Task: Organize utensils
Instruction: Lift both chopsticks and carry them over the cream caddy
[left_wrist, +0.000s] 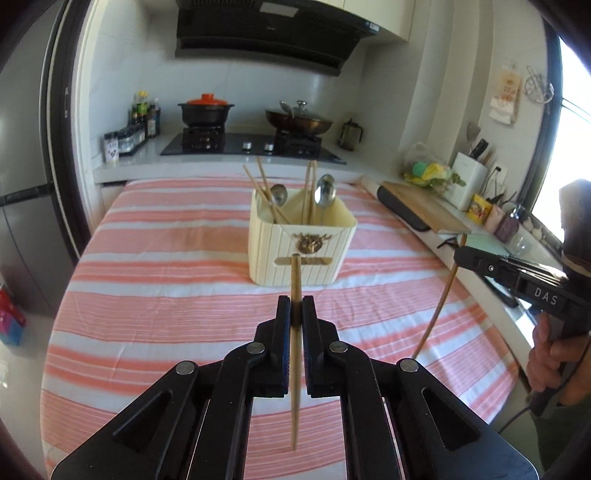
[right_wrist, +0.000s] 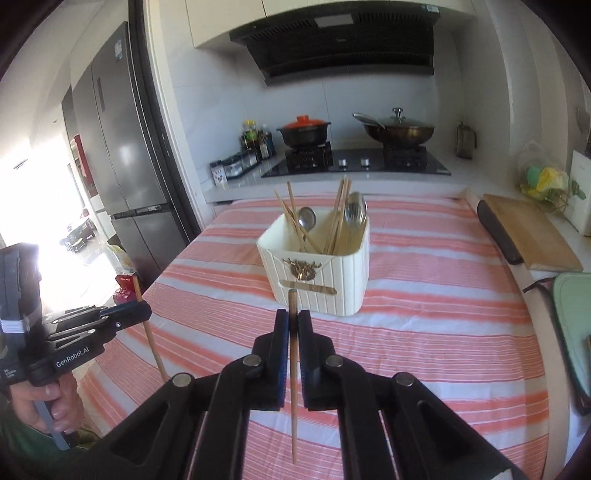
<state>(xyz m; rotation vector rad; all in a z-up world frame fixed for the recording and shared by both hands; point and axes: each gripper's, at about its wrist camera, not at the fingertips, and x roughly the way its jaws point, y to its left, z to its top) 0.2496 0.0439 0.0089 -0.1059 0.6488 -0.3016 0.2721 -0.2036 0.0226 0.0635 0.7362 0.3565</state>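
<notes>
The left gripper (left_wrist: 296, 308) has its jaws closed on a thin stick that stands almost upright between the pads. The right gripper (right_wrist: 294, 321) is closed in the same way. A bare hand (right_wrist: 44, 402) holds the left handle.

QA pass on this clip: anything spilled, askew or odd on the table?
Nothing spilled or damaged. The caddy stands upright on the striped cloth; its chopsticks lean at mixed angles. Each tool, left tool and right tool, holds one chopstick roughly vertical.
</notes>
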